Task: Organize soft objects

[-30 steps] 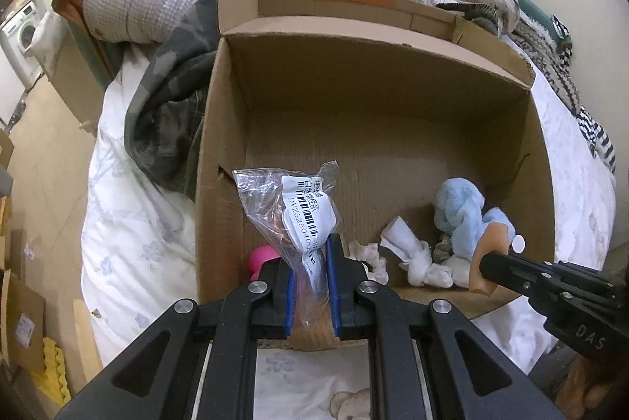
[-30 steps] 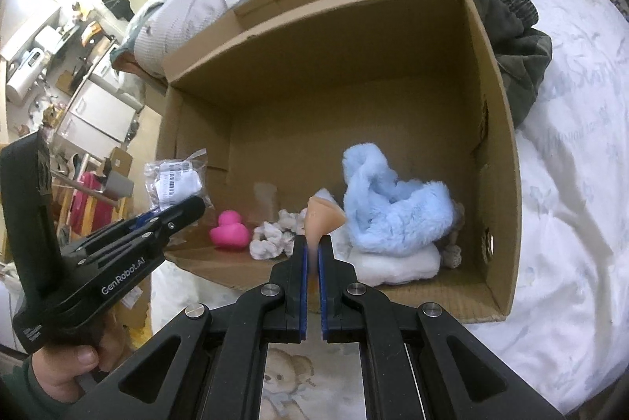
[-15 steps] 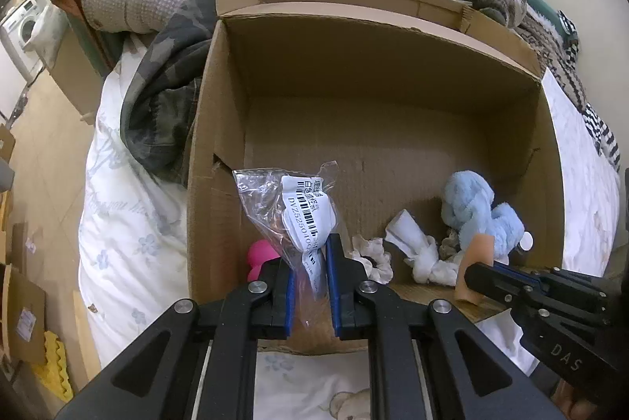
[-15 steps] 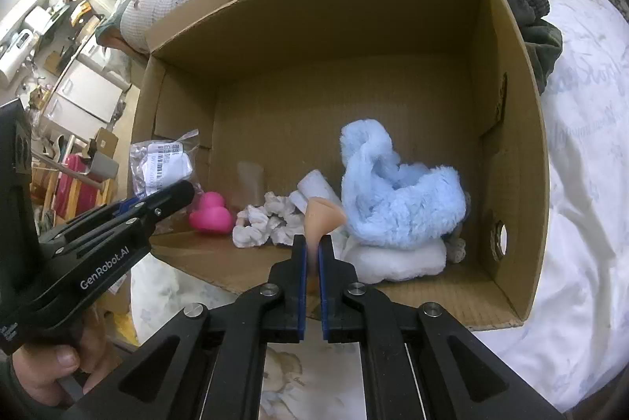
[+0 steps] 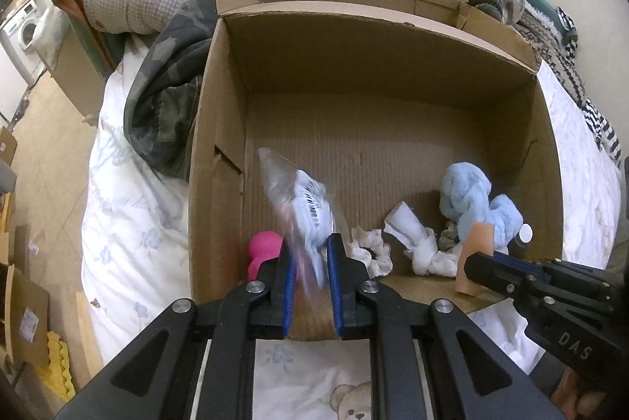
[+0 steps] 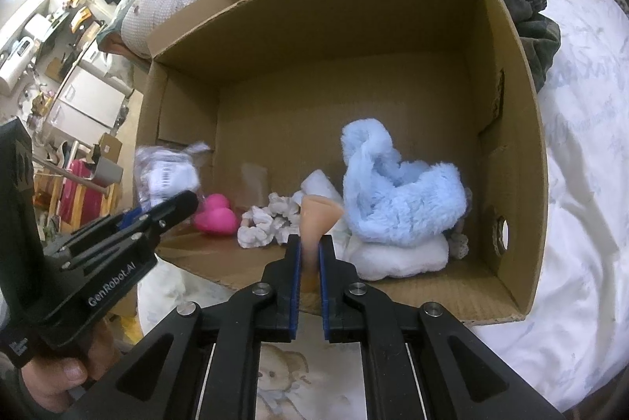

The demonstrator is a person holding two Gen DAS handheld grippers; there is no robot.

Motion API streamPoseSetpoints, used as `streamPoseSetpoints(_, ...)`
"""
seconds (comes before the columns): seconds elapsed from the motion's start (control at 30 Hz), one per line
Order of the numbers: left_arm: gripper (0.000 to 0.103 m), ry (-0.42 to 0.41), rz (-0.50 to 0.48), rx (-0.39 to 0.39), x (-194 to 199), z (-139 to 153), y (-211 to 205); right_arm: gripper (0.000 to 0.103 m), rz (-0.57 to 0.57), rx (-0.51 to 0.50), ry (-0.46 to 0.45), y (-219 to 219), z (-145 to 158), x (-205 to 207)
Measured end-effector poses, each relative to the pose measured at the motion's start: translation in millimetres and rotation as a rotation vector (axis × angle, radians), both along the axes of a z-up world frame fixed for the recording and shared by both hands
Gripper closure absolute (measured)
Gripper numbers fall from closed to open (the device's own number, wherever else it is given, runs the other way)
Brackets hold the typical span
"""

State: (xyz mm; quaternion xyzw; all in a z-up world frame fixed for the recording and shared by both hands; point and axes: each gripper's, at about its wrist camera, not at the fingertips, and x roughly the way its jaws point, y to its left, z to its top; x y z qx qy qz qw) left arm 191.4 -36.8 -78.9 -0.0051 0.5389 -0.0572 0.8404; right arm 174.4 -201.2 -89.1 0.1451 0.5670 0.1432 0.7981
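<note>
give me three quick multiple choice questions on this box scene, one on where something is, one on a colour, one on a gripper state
1. Where does the fluffy light-blue plush lie?
A. on the floor
B. inside the open cardboard box
C. on the rumpled quilt

2. What colour is the small rounded toy in the box?
A. green
B. yellow
C. pink

3. What is the right gripper doing?
A. hanging open and empty
B. shut on a tan soft cone-shaped piece
C. gripping the box wall

Answers:
1 B, the plush rests on the box floor beside a white cloth bundle.
2 C, it is bright pink in both views.
3 B, the tan piece sits pinched between its fingers.
</note>
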Motion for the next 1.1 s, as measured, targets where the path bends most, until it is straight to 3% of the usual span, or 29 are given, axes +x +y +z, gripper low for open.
streamPoseSetpoints(0.1,0.087,-0.009,-0.001,-0.004,-4.3,5.2,1.2,0.089,-0.004,0.007,-0.005,-0.3,3.2,-1.3)
streamPoseSetpoints(0.17,0.076,-0.032,0.001,0.007,-9.0,11.4,1.6,0.082,-0.014,0.019,-0.012,-2.6,5.8,-2.2)
streamPoseSetpoints(0.23,0.044,-0.055,0.007,0.015,-13.2,17.2,2.5,0.077,-0.028,0.034,-0.026,-6.0,10.1,-3.4)
streamPoseSetpoints(0.27,0.039,-0.074,0.011,0.019,-16.1,21.4,3.3,0.072,-0.033,0.042,-0.034,-7.6,12.3,-4.1)
streamPoseSetpoints(0.33,0.038,-0.109,0.010,0.019,-21.5,30.2,4.5,0.048,-0.046,0.041,-0.053,-10.6,17.9,-6.0)
streamPoseSetpoints(0.37,0.038,-0.121,0.009,0.020,-24.2,35.0,5.4,0.030,-0.054,0.042,-0.067,-12.4,21.2,-7.5)
streamPoseSetpoints(0.47,0.038,-0.172,0.035,0.035,-33.0,51.6,13.0,0.023,-0.074,0.043,-0.115,-17.3,33.9,-12.4)
streamPoseSetpoints(0.57,0.038,-0.221,0.062,0.048,-40.3,69.3,22.1,0.000,-0.097,0.012,-0.184,-23.2,51.5,-19.4)
streamPoseSetpoints(0.7,0.037,-0.314,0.091,0.070,-57.4,93.3,30.5,0.000,-0.118,-0.004,-0.255,-28.1,75.4,-31.5)
streamPoseSetpoints(0.83,0.009,-0.349,0.105,0.043,-71.7,106.6,36.7,0.000,-0.113,-0.012,-0.277,-26.9,92.0,-44.4)
streamPoseSetpoints(1.1,0.001,-0.327,0.095,0.008,-101.0,108.9,42.4,0.000,-0.115,-0.052,-0.379,-24.4,111.9,-83.9)
